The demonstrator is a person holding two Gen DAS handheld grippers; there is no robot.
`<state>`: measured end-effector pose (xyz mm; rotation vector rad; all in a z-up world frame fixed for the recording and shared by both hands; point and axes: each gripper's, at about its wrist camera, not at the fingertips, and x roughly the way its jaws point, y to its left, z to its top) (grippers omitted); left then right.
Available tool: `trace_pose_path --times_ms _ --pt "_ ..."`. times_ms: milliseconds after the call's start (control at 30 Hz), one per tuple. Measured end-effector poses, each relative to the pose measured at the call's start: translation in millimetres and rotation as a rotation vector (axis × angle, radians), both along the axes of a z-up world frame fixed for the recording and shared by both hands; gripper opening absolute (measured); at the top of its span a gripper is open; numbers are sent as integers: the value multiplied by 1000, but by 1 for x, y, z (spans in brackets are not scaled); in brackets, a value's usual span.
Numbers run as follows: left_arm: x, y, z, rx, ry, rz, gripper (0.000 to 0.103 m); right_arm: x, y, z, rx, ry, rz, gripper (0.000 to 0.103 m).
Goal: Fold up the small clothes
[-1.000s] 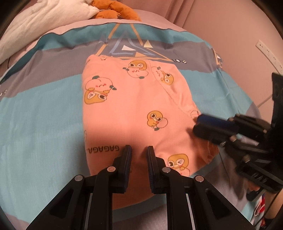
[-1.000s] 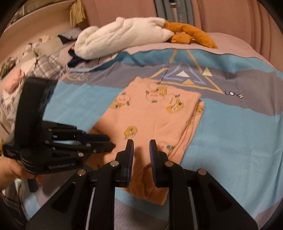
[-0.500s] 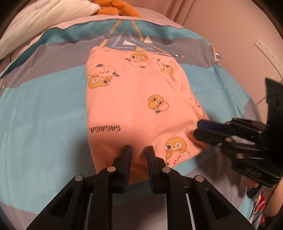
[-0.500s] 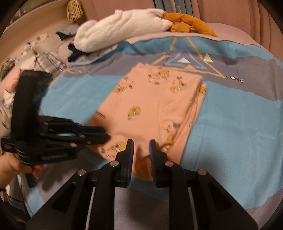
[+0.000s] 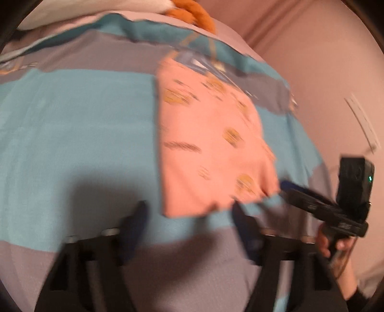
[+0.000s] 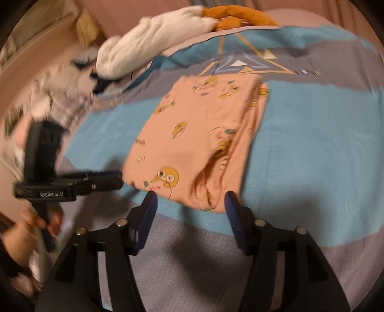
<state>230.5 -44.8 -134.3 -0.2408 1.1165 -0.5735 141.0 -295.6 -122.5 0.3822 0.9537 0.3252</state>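
A small pink garment [image 5: 211, 148] printed with yellow cartoon ducks lies folded flat on the striped bedspread; in the right wrist view the garment [image 6: 199, 141] shows stacked layers along its right edge. My left gripper [image 5: 189, 211] hangs just short of the garment's near edge, its jaws opening, nothing between them. My right gripper [image 6: 190, 200] stands at the garment's near right corner, jaws opening, the hem lying loose just ahead of the pads. Each gripper also appears from the side in the other's view: the right gripper [image 5: 285, 186] and the left gripper [image 6: 112, 178].
The blue and grey bedspread [image 6: 312, 124] has a triangle print at the far end. A white fluffy blanket [image 6: 153, 43] and an orange plush toy [image 6: 240, 13] lie at the head. Crumpled clothes [image 6: 48, 103] pile up at the left. A pink wall [image 5: 324, 72] rises to the right.
Both grippers were shut on the garment's near edge, dragging it toward me. Now both have let go, spread wide and drawn back; the garment rests flat.
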Motion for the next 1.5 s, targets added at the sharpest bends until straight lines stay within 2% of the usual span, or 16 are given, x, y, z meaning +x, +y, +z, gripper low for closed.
trace_pose_path --times_ms 67,133,200,333,500,667,767,800,867,933,967,1033,1133,1233,1500 --pt "12 9 -1 -61 28 42 79 5 -22 -6 131 28 -84 71" --pt "26 14 -5 -125 66 66 79 12 -37 -12 222 52 -147 72" --pt "37 13 -9 -156 91 75 79 22 -46 -19 287 69 -184 73" --pt "63 5 -21 -243 155 87 79 47 -48 -30 317 114 -207 73" --pt "86 -8 -26 -318 168 89 79 80 -44 -34 342 128 -197 73" --pt "101 -27 -29 -332 167 75 79 109 -35 -38 327 131 -169 72" --pt "107 -31 -30 -342 159 83 79 122 -29 -40 301 121 -164 65" --pt "107 -31 -30 -338 155 86 79 125 -29 -40 293 119 -167 59" --pt "105 -36 -28 -285 128 81 72 130 -28 -42 272 121 -172 49" --pt "100 -41 -25 -198 94 77 55 131 -24 -43 244 117 -171 40" --pt "100 -43 -24 -164 81 75 50 130 -21 -42 221 111 -169 35" --pt "98 -44 -24 -135 66 70 39 128 -16 -39 178 94 -170 30" --pt "95 -44 -21 -122 59 73 29 125 -9 -32 129 60 -175 26" --pt "85 -49 -9 -84 12 60 25 117 1 -19 101 16 -169 25" --pt "29 -50 31 -23 -105 31 24 68 20 19 45 -78 -133 24"
